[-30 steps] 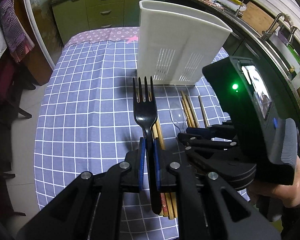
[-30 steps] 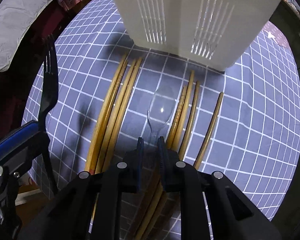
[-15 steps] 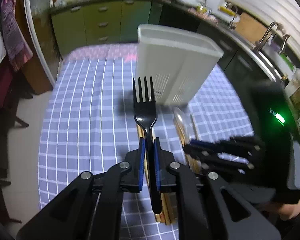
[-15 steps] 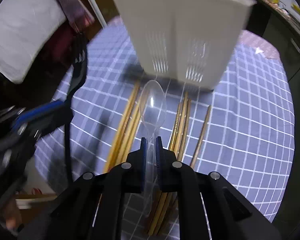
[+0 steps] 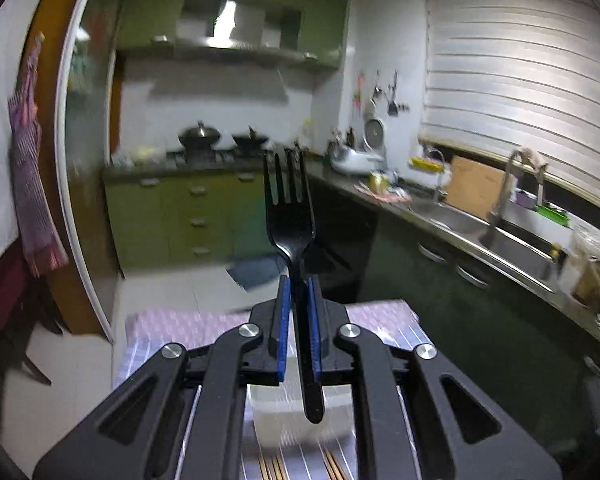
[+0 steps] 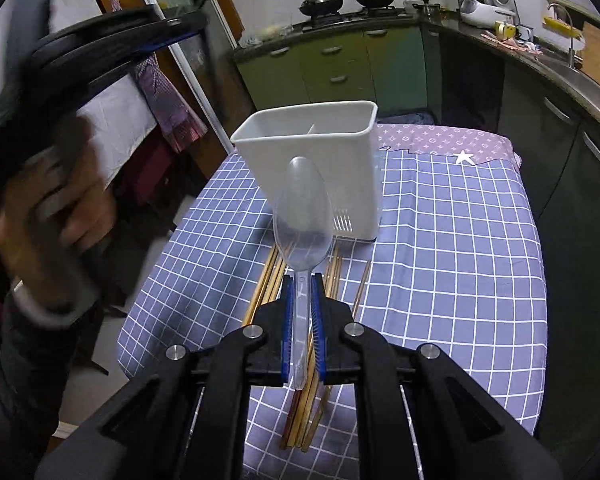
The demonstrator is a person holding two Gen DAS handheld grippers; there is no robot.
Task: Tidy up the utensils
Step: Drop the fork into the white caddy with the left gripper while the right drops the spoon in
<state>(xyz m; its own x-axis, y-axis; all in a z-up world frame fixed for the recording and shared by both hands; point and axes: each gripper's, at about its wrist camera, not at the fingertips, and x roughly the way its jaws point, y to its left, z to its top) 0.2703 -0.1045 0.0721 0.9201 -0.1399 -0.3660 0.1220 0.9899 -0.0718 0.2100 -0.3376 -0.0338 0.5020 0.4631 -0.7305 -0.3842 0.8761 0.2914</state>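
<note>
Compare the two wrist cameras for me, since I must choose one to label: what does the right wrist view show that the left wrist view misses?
Only the right wrist view shows the clear plastic spoon clamped in the right gripper, the holder's open top with its divider, and most of the checked tablecloth. Only the left wrist view shows the black fork clamped in the left gripper, tines up, and the window blind. Both show the white utensil holder, the wooden chopsticks and the green cabinets.
</note>
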